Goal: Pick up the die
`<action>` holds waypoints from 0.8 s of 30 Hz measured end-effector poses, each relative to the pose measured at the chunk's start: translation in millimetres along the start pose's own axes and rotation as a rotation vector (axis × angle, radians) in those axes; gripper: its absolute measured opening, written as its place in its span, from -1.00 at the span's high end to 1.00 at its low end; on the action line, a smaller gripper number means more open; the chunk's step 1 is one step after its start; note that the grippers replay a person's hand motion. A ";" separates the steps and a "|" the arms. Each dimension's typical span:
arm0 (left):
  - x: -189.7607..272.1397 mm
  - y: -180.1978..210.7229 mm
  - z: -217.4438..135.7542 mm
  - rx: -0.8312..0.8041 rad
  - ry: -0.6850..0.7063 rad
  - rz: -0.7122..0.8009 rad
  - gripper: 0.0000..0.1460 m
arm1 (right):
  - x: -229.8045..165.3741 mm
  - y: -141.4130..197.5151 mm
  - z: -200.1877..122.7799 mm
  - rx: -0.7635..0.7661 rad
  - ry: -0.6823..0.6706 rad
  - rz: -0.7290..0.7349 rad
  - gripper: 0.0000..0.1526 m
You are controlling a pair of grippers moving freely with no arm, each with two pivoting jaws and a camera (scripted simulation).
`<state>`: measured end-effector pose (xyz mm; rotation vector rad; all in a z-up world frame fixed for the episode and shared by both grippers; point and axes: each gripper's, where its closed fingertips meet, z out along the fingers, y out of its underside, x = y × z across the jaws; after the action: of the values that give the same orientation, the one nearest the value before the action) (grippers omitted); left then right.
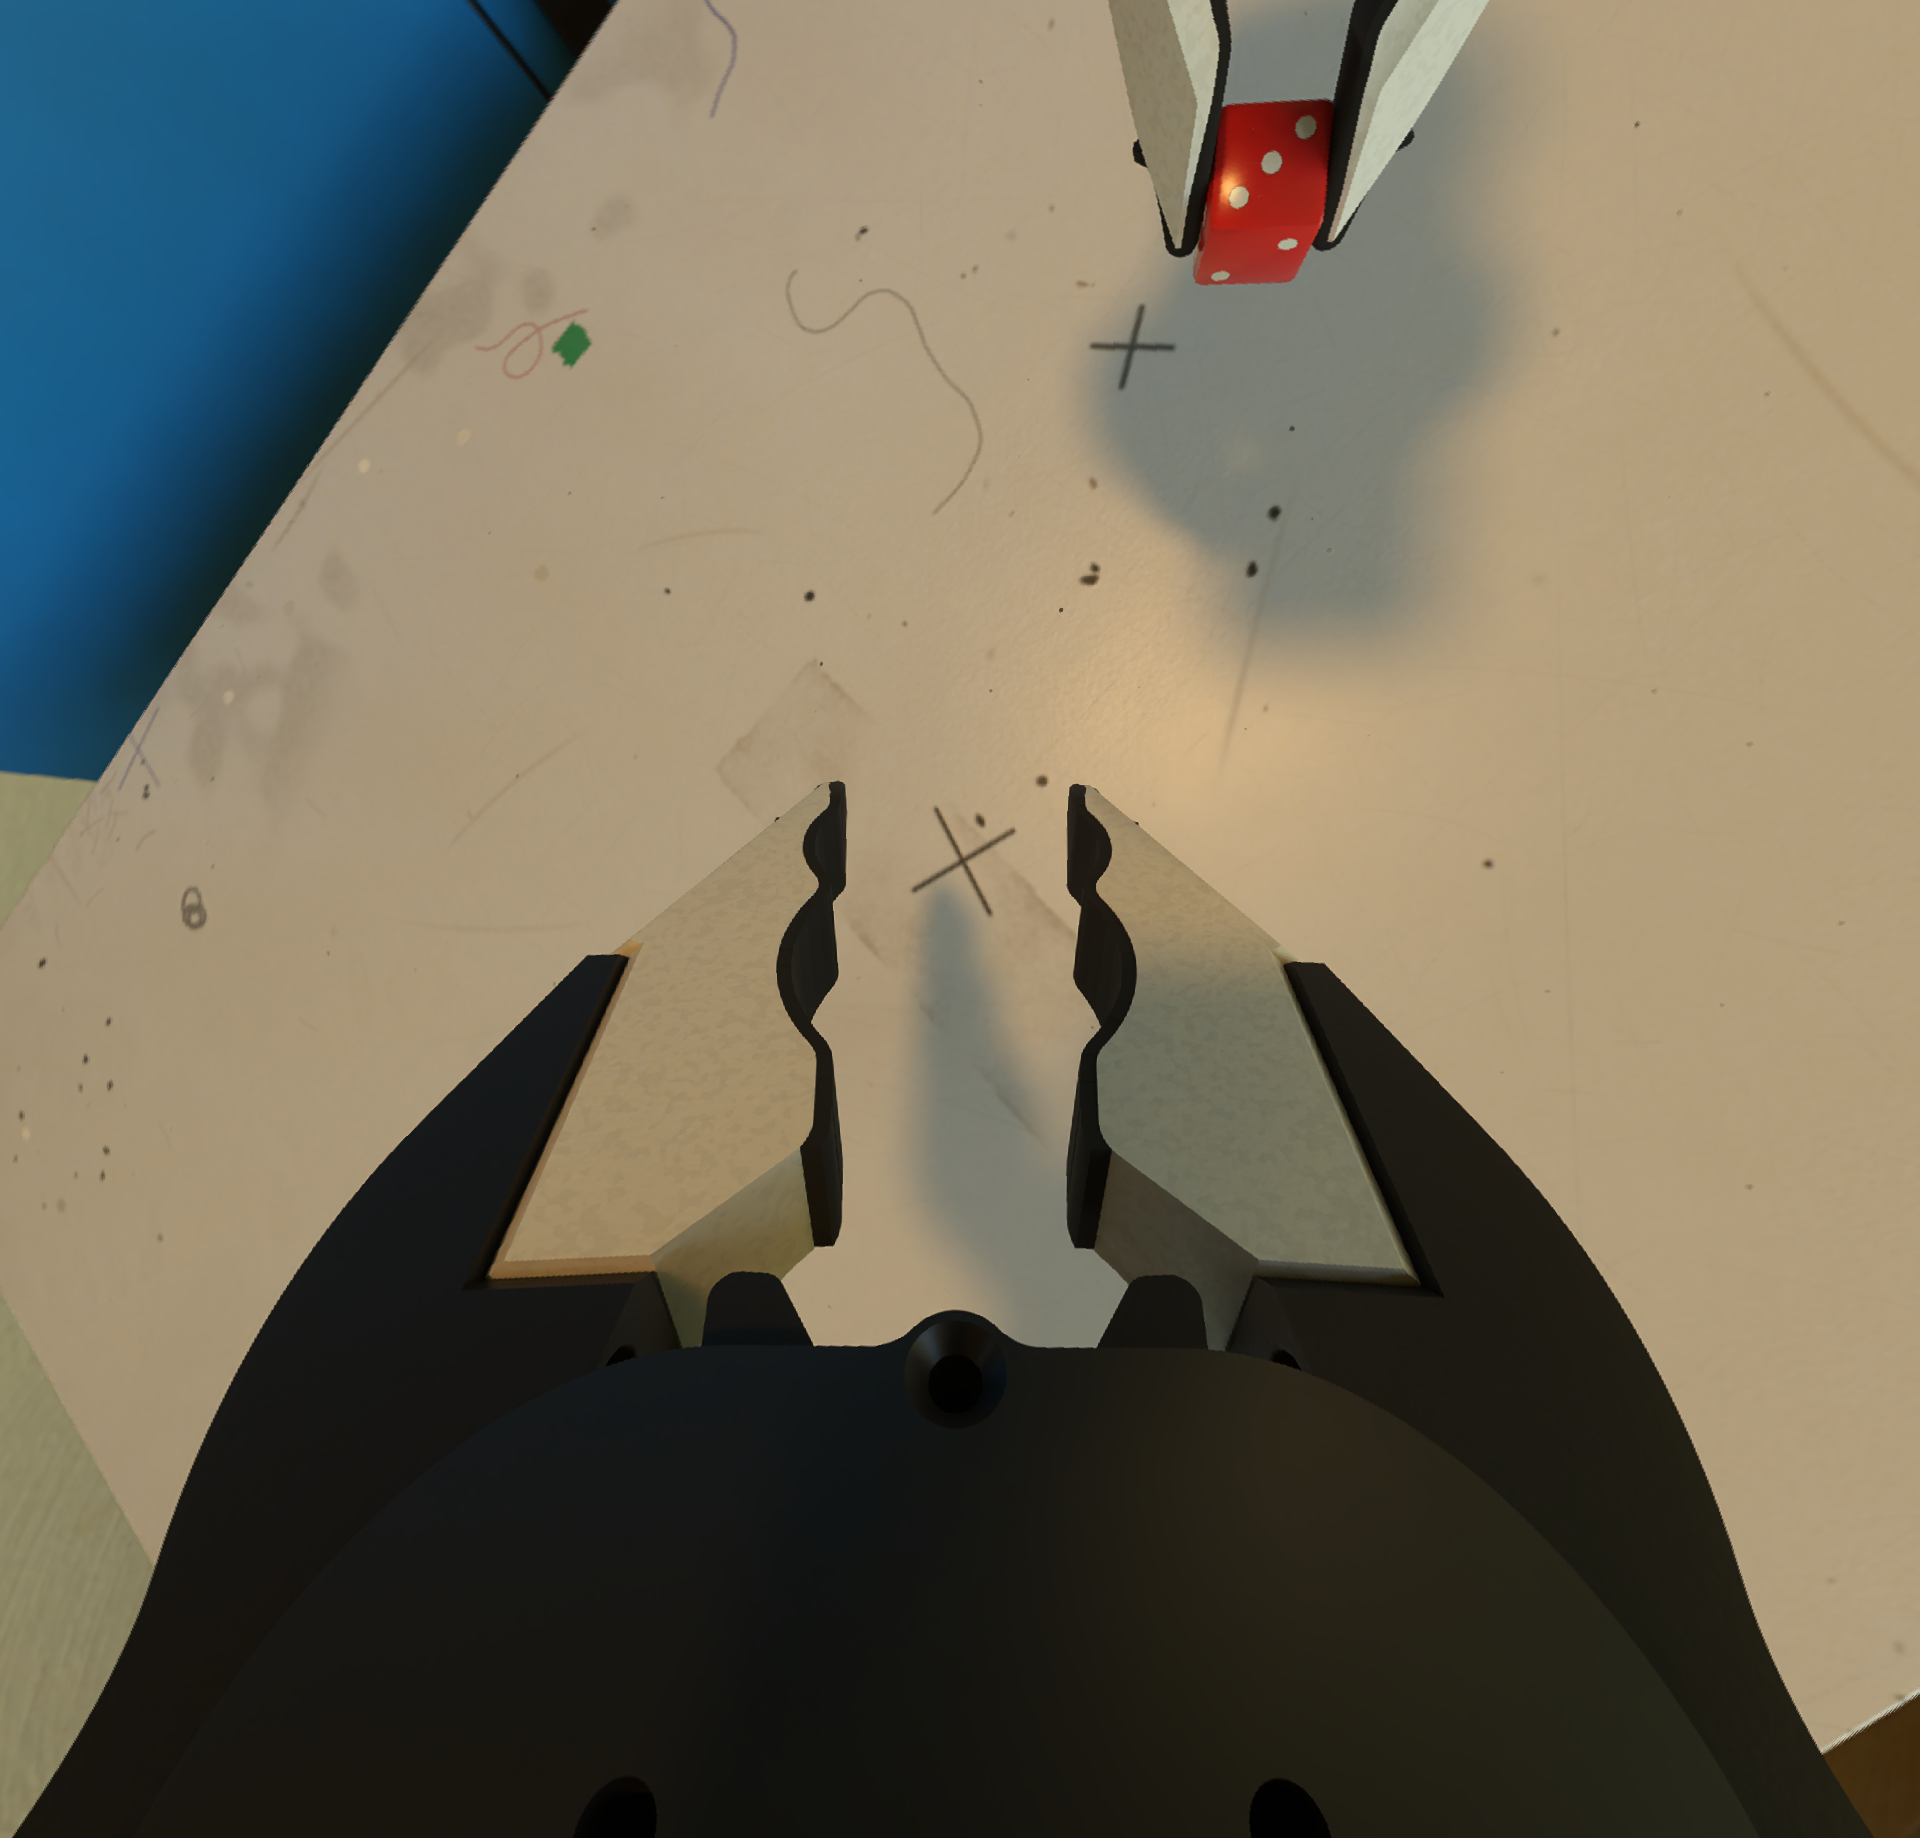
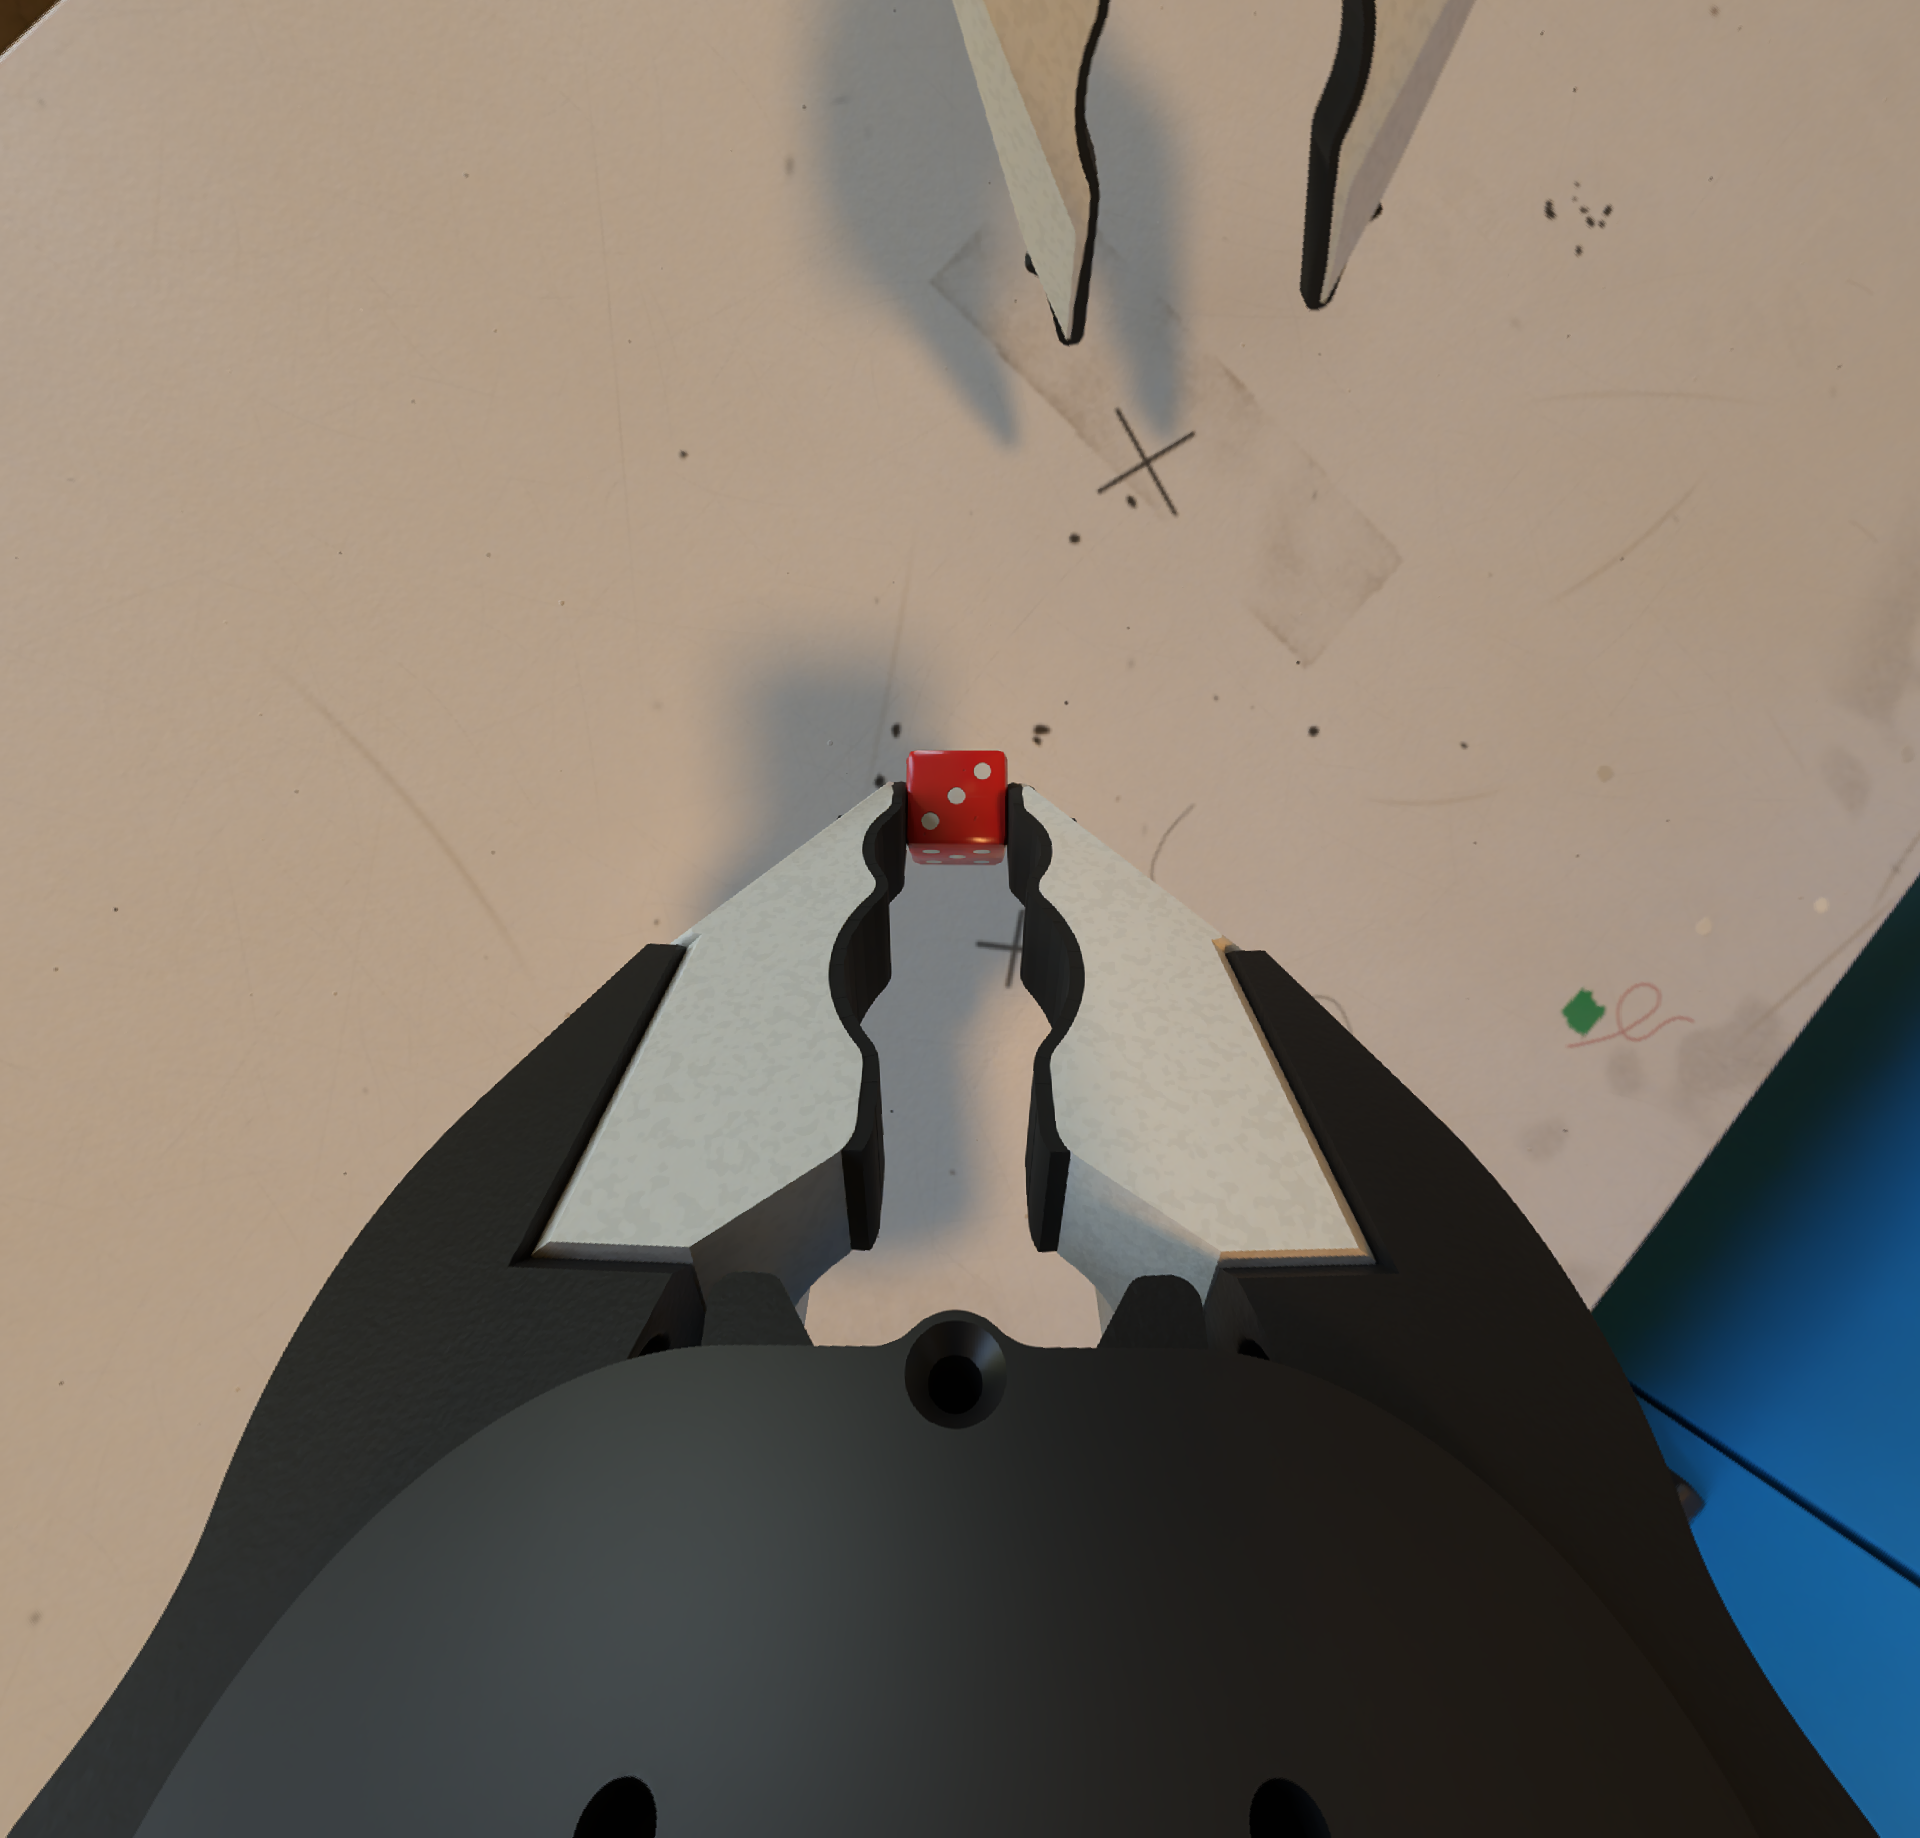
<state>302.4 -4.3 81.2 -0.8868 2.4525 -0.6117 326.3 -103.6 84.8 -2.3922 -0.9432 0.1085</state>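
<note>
The red die (image 2: 956, 796) with white pips sits between the fingertips of my right gripper (image 2: 956, 801), which is shut on it. In the left wrist view the die (image 1: 1262, 193) shows at the top right, clamped in the right gripper (image 1: 1254, 245), with the gripper's shadow on the table below it and set apart from it. My left gripper (image 1: 956, 801) is open and empty, above a pen cross (image 1: 961, 858) on the table. It also shows at the top of the right wrist view (image 2: 1190, 318), some way beyond the die.
The beige table (image 1: 520, 645) carries pen scribbles, specks, a second pen cross (image 1: 1130, 346) and a small green patch (image 1: 571, 344). The table's edge runs diagonally along a blue surface (image 1: 156, 230), which also shows in the right wrist view (image 2: 1766, 1373).
</note>
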 end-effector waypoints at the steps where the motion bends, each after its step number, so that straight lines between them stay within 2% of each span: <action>1: 1.0 0.6 -3.3 0.006 -0.011 -0.012 0.42 | 0.4 -1.2 -1.4 -0.006 0.001 -0.007 0.76; 5: 13.3 -8.8 -16.8 0.046 -0.034 -0.059 0.42 | 0.8 -5.3 -6.2 -0.054 -0.004 -0.051 0.76; 8: 39.5 -26.0 -20.8 0.103 0.020 -0.121 0.43 | 0.4 -4.6 -5.6 -0.108 -0.006 -0.083 0.76; 10: 55.3 -27.7 -18.4 0.072 0.035 -0.103 0.43 | -0.5 -4.6 -4.4 -0.114 -0.011 -0.081 0.76; 14: 67.4 -10.1 -12.3 0.008 0.063 -0.118 0.44 | -6.2 -3.8 -2.4 -0.109 -0.009 -0.064 0.76; 19: 51.1 20.8 -11.9 -0.048 0.062 -0.180 0.48 | -12.1 -4.6 -6.5 -0.080 0.005 -0.036 0.76; 24: 34.9 35.3 -6.2 -0.089 0.035 -0.171 0.50 | -16.3 -2.8 -9.8 -0.070 0.018 -0.016 0.76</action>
<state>258.4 -1.8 57.7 -1.1387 2.4686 -0.5848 315.0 -117.1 92.4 -2.4452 -0.9726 0.0484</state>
